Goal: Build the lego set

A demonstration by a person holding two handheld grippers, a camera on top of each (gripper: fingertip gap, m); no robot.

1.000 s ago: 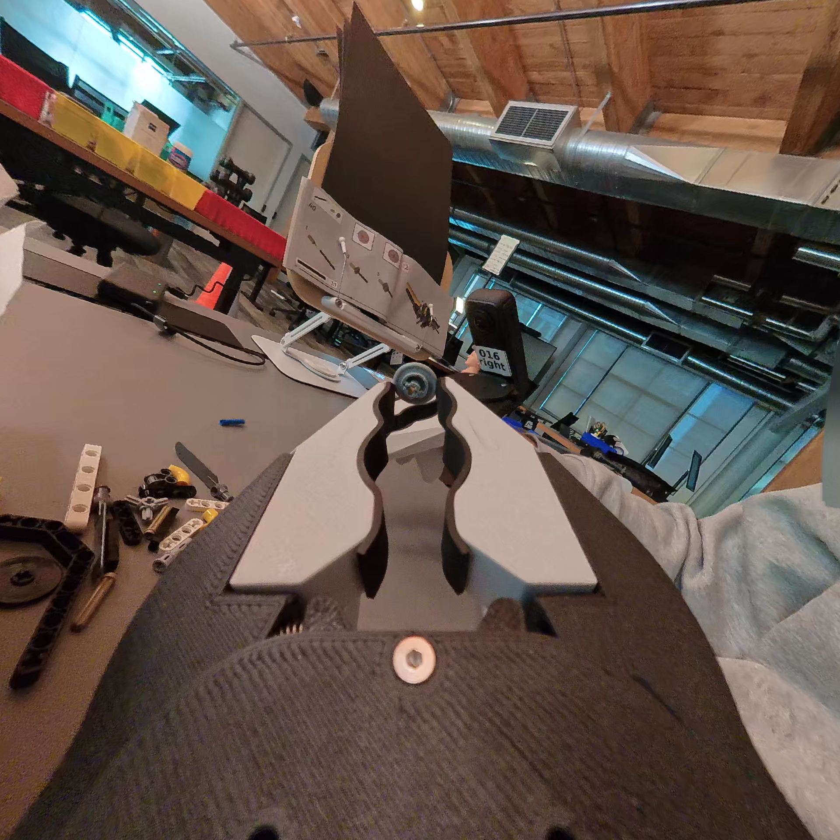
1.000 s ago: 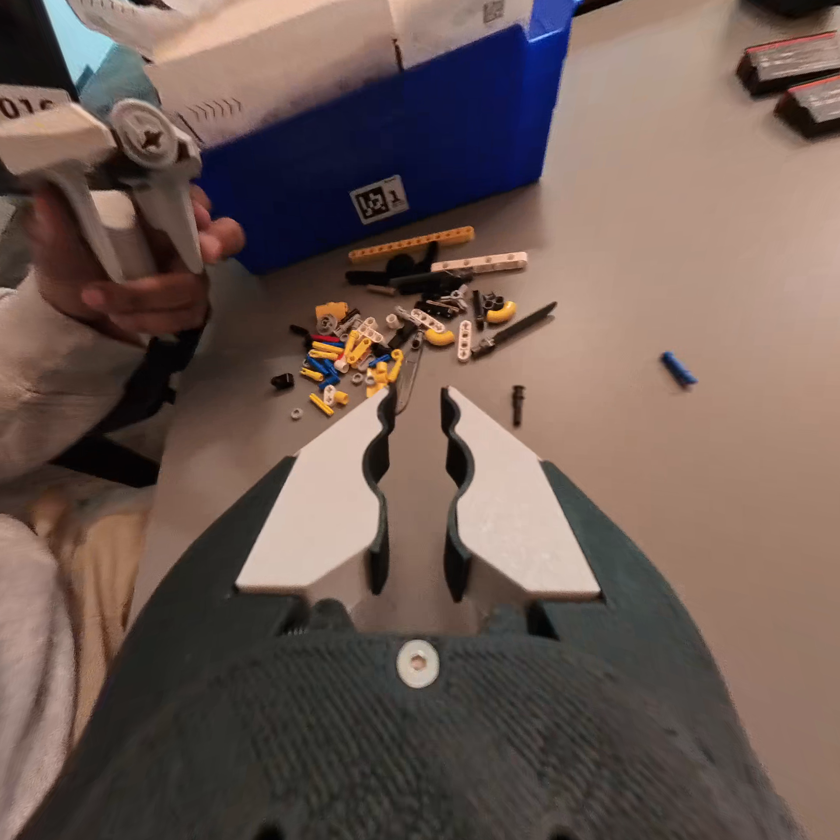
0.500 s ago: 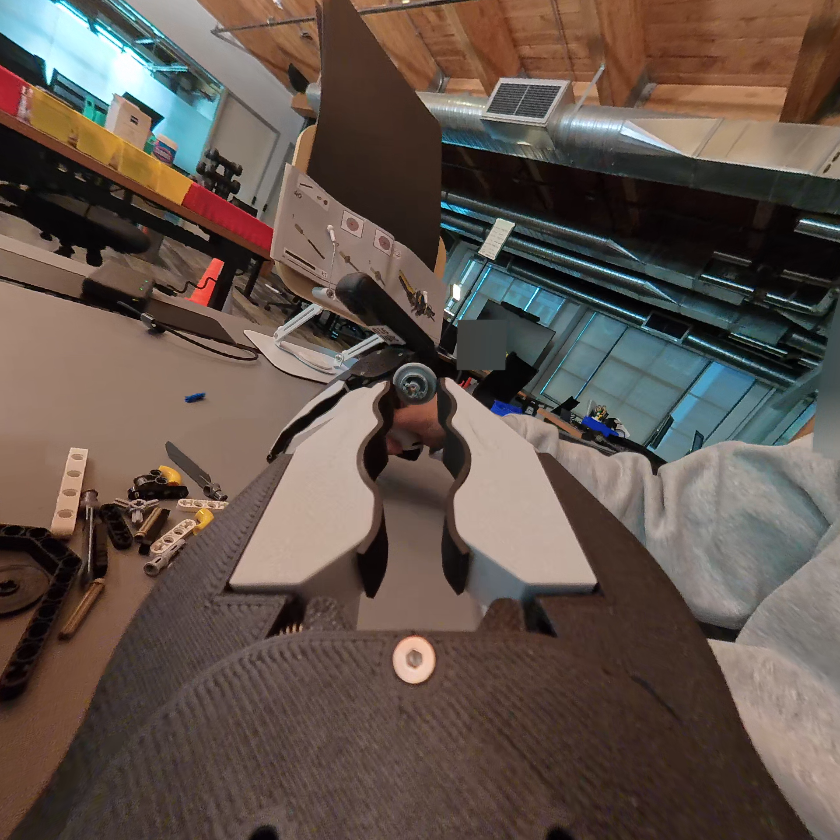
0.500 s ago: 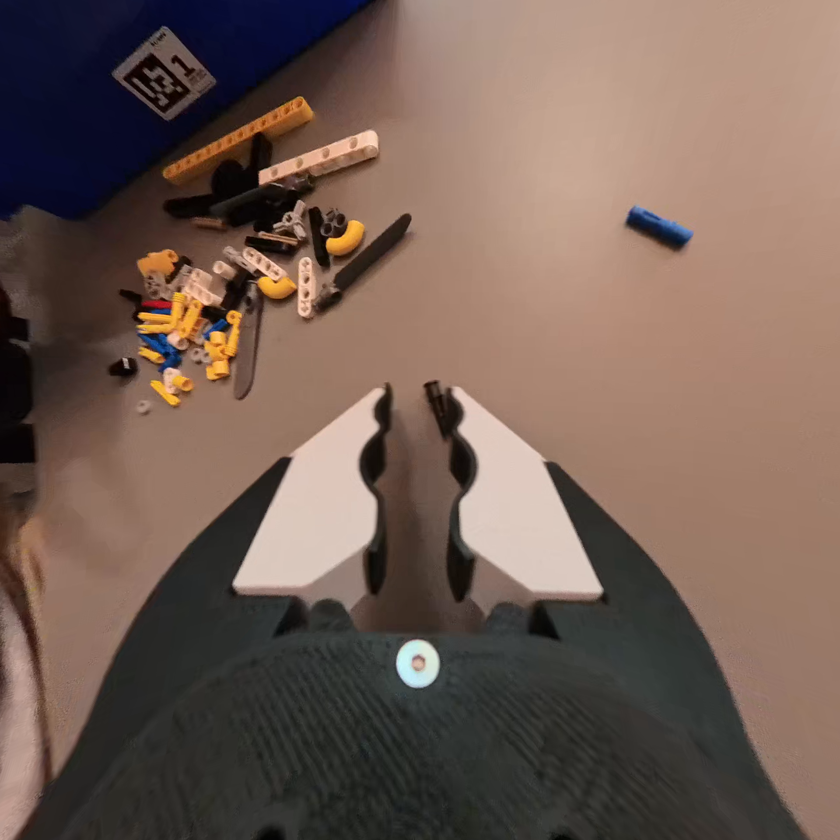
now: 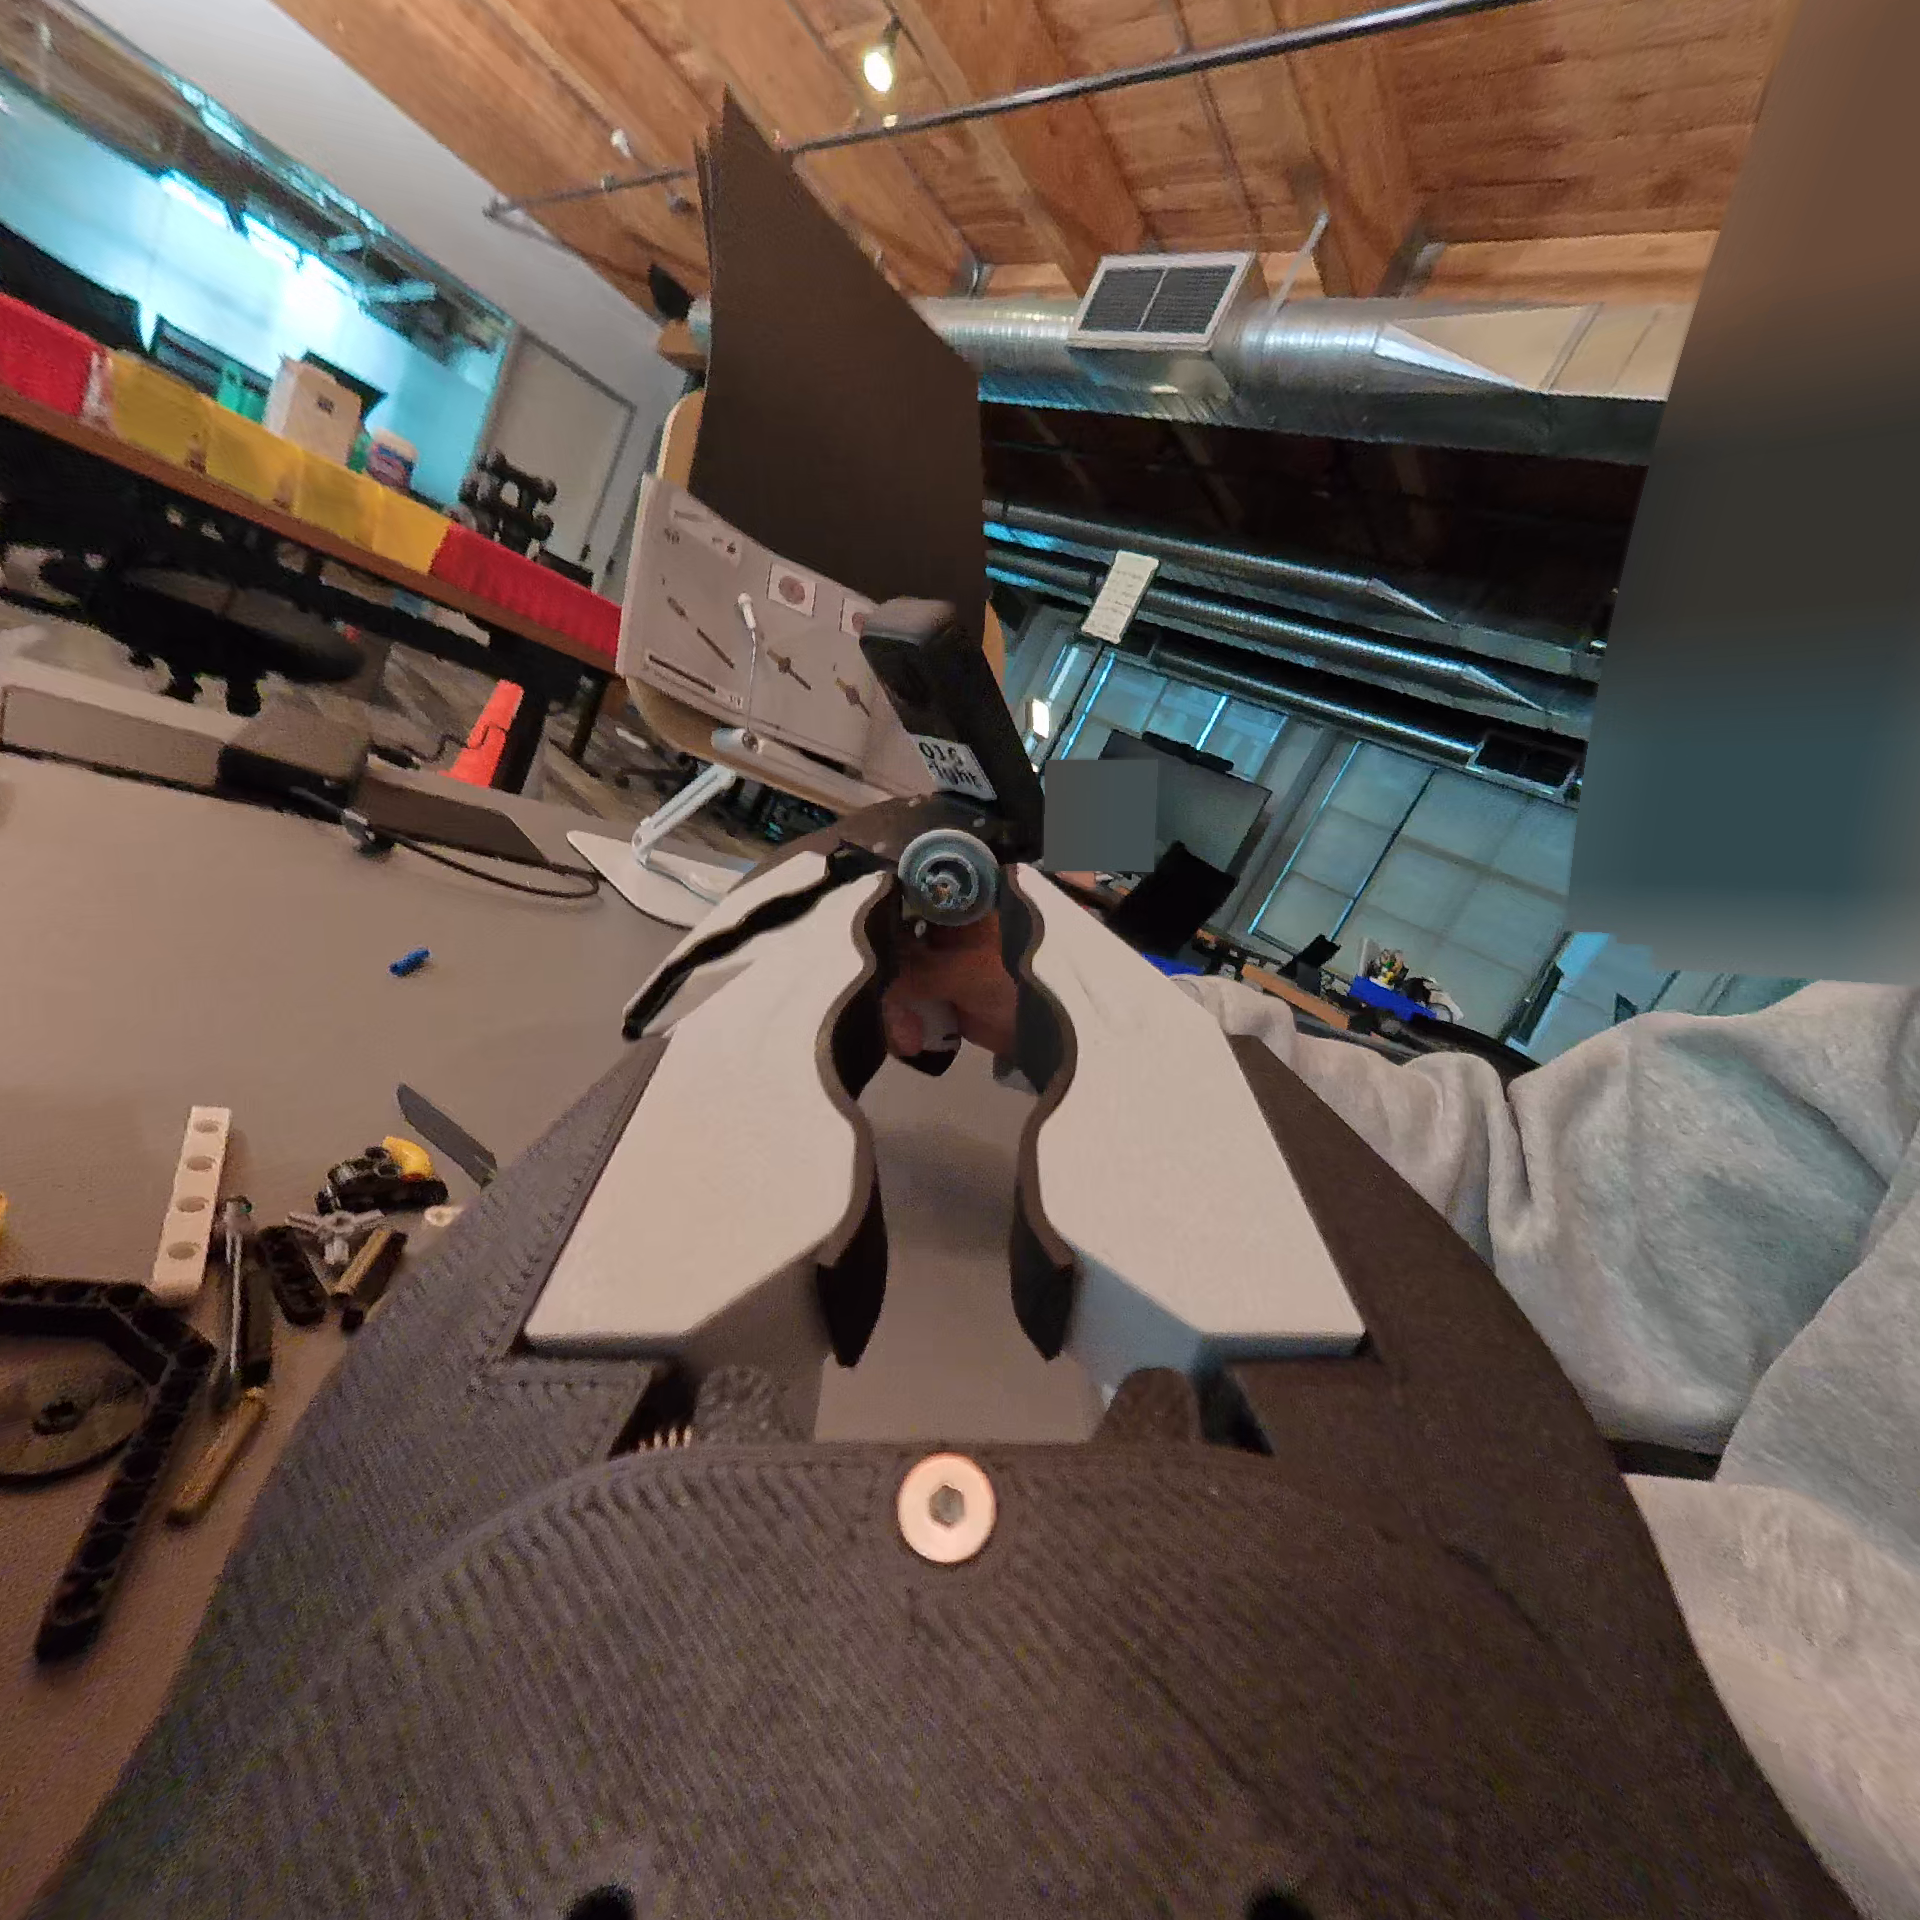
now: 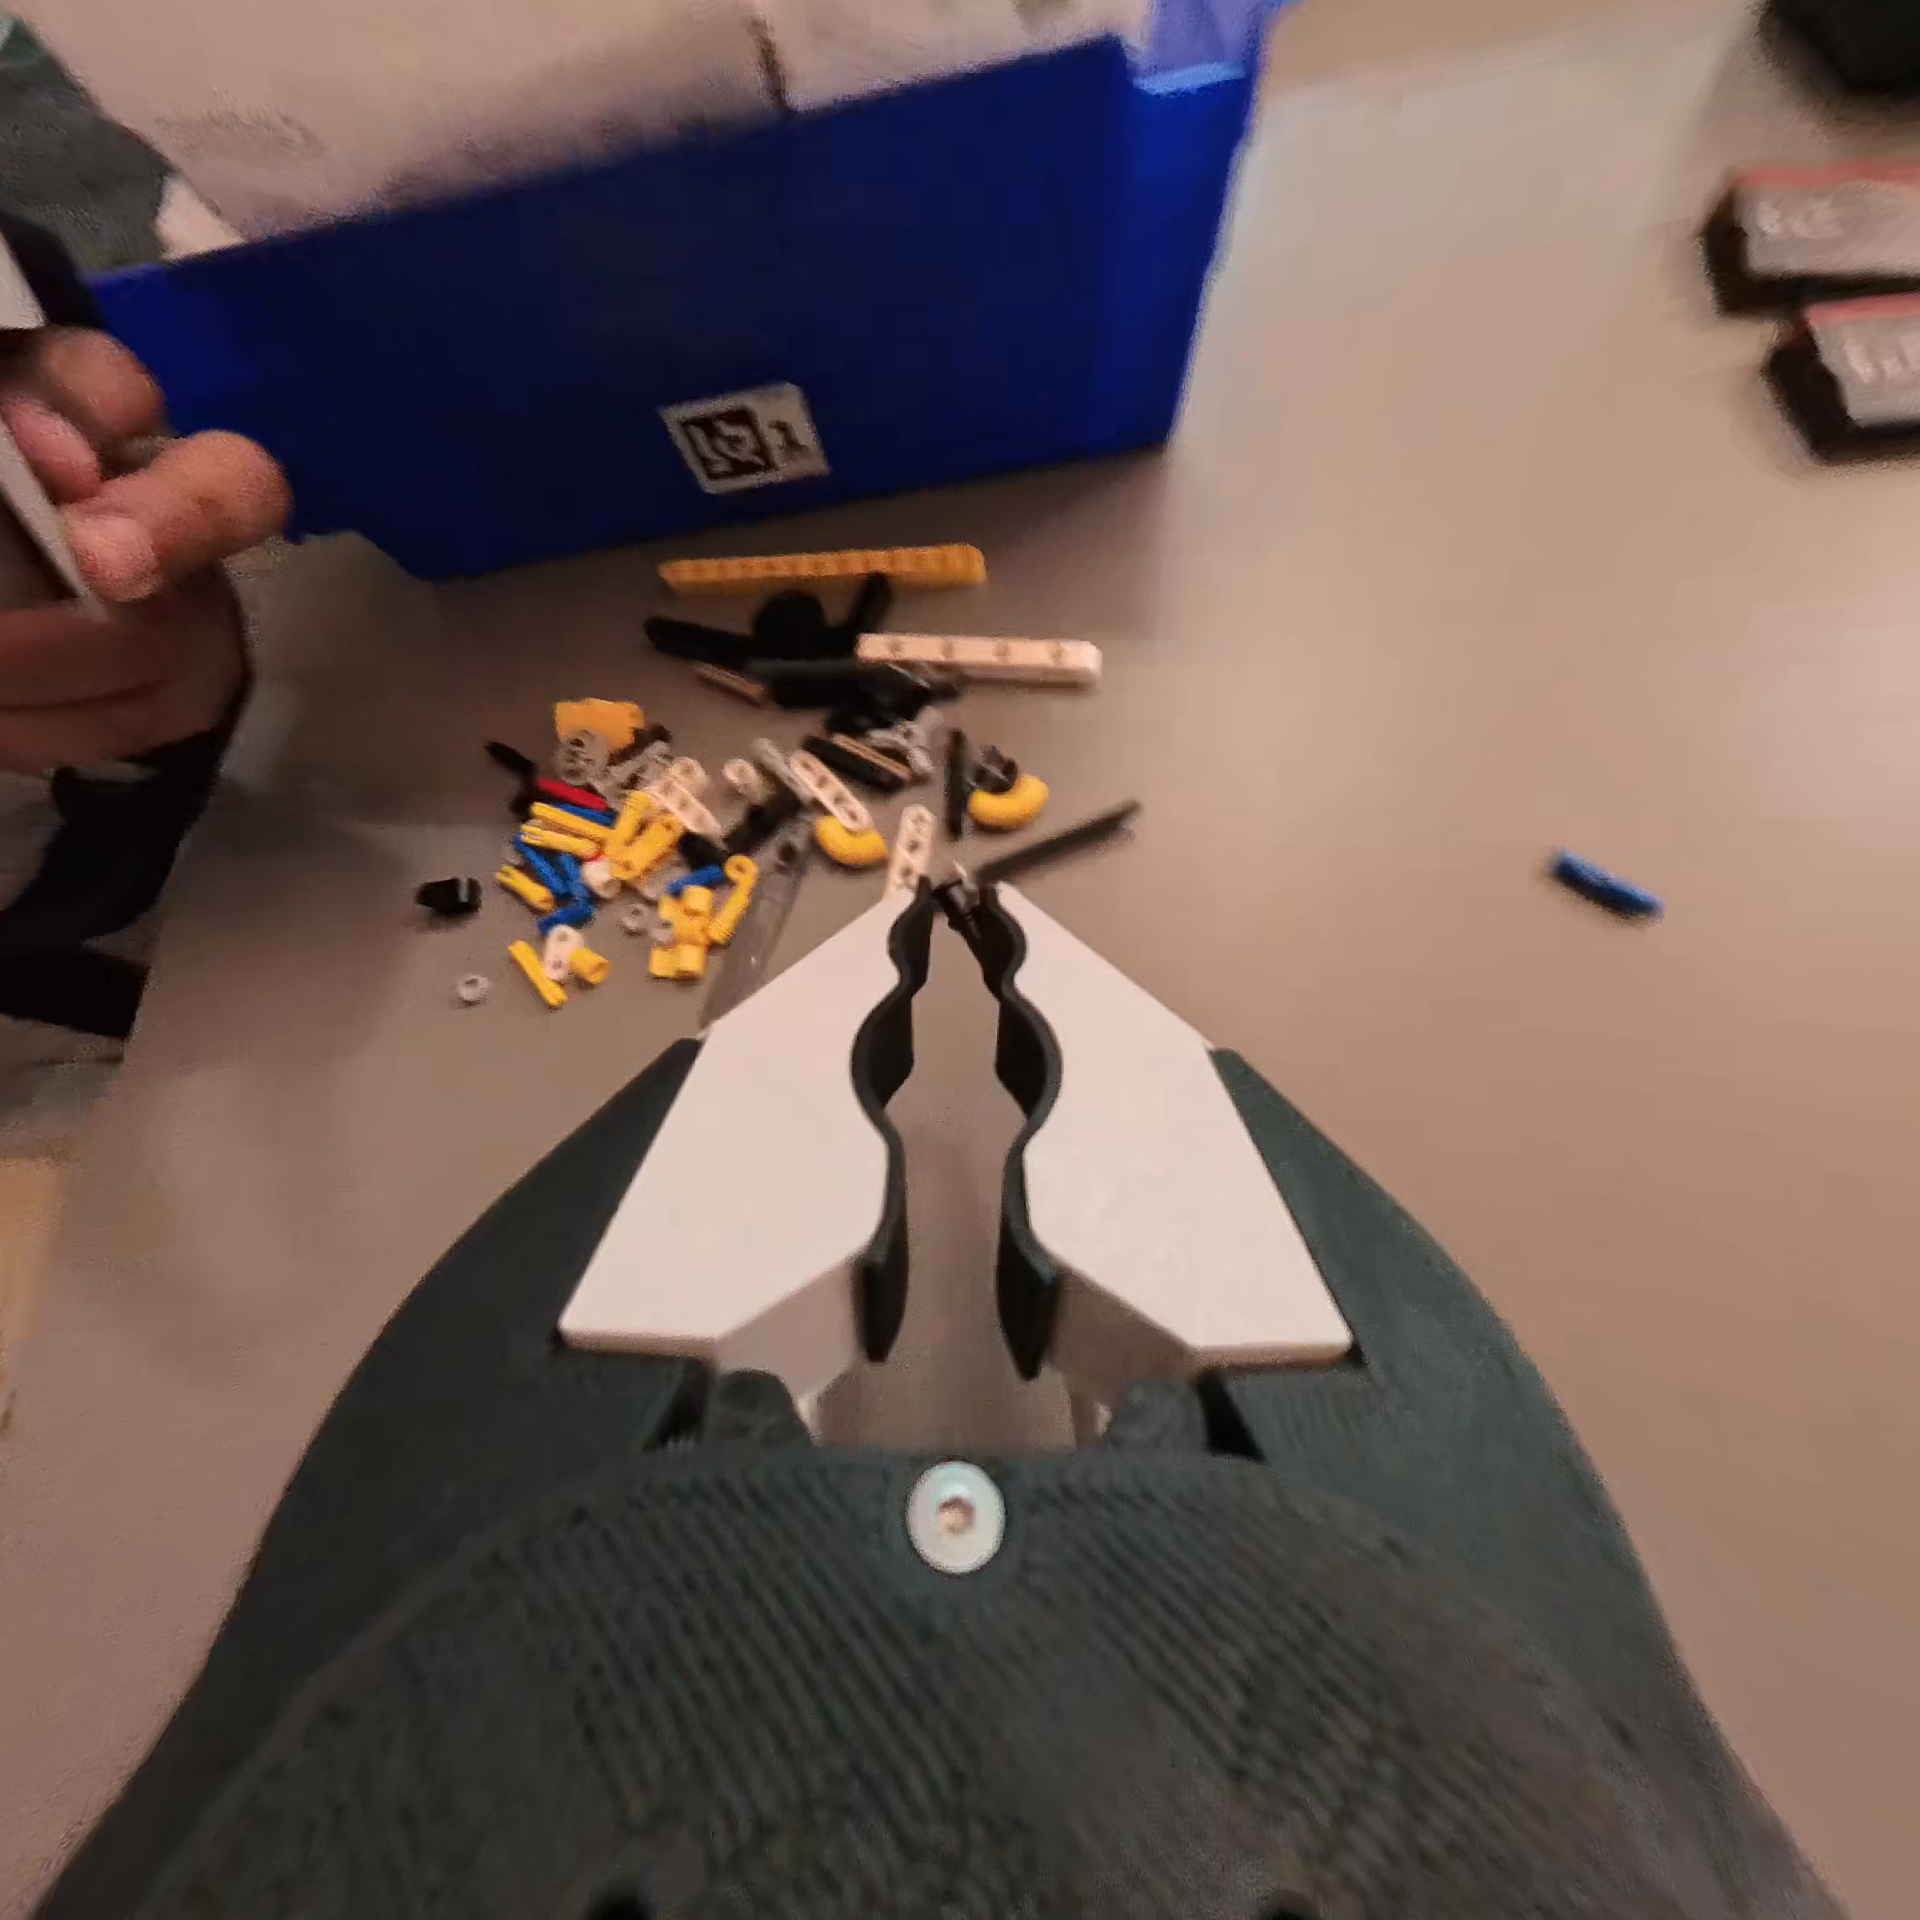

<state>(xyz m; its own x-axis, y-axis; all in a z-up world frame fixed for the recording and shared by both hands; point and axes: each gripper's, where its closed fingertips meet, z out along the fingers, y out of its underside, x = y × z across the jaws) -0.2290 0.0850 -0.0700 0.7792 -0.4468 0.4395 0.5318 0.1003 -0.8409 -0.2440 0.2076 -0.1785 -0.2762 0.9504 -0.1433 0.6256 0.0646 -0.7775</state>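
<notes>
My left gripper (image 5: 948, 902) is shut on a small grey wheel (image 5: 948, 878) and holds it up in the air. My right gripper (image 6: 954, 896) is shut on a small black pin (image 6: 964, 902) at its fingertips, a little above the grey table (image 6: 1403, 665). Its white fingers (image 5: 727, 956) also show in the left wrist view, just left of and behind the wheel. A pile of loose yellow, blue, black and white lego parts (image 6: 717, 831) lies just beyond the right gripper's tips. A hand (image 6: 114, 540) holding the left gripper shows at the left edge.
A blue bin (image 6: 623, 343) stands behind the pile. A blue pin (image 6: 1605, 883) lies alone to the right; black cases (image 6: 1829, 301) sit far right. An instruction booklet on a stand (image 5: 748, 655) is at the table's back. A black angled frame (image 5: 125, 1434) and white beam (image 5: 197, 1195) lie left.
My right gripper dropped to the black pin on the table, closed on it and lifted it. My left gripper kept hold of the grey wheel, barely moving.
</notes>
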